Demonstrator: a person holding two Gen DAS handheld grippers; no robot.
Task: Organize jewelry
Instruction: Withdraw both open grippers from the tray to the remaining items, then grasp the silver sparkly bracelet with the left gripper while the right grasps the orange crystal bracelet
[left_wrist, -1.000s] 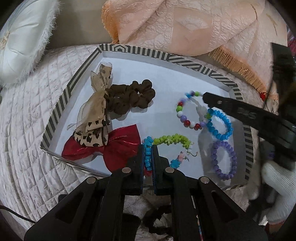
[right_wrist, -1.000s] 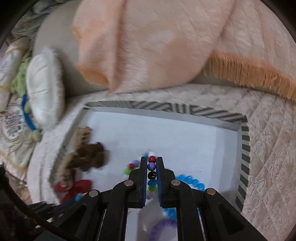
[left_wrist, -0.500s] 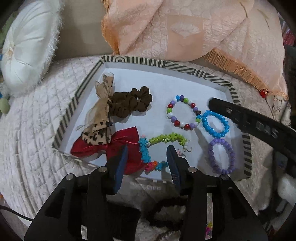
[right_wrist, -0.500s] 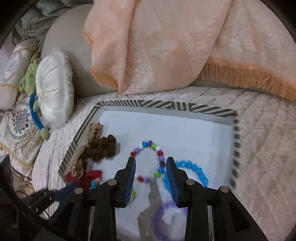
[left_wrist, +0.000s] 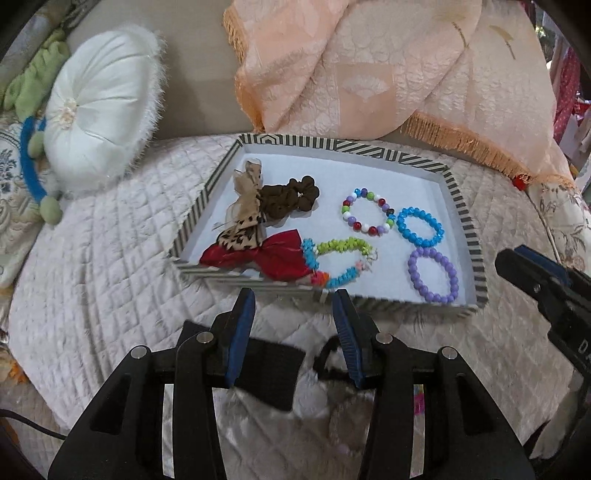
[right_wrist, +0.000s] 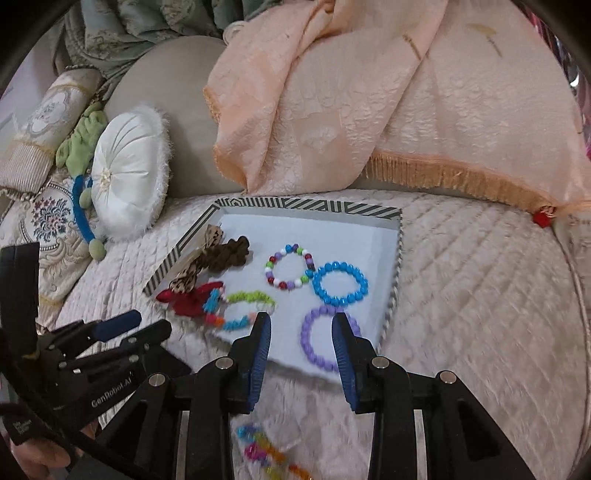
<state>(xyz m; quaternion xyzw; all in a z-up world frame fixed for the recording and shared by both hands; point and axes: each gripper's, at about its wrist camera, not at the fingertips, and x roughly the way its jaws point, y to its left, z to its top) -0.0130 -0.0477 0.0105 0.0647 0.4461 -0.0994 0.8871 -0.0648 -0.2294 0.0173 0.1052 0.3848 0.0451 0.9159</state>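
Both wrist cameras look forward and down from near the bed's front edge, sharing the striped tray (left_wrist: 458, 199), the right view from farther right.

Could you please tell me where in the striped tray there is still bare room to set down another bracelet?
In the striped tray, the far strip along the back wall is bare, from above the brown scrunchie to the right corner beyond the multicolour bracelet and blue bracelet. The left side is crowded with bows; the near right holds the purple bracelet.
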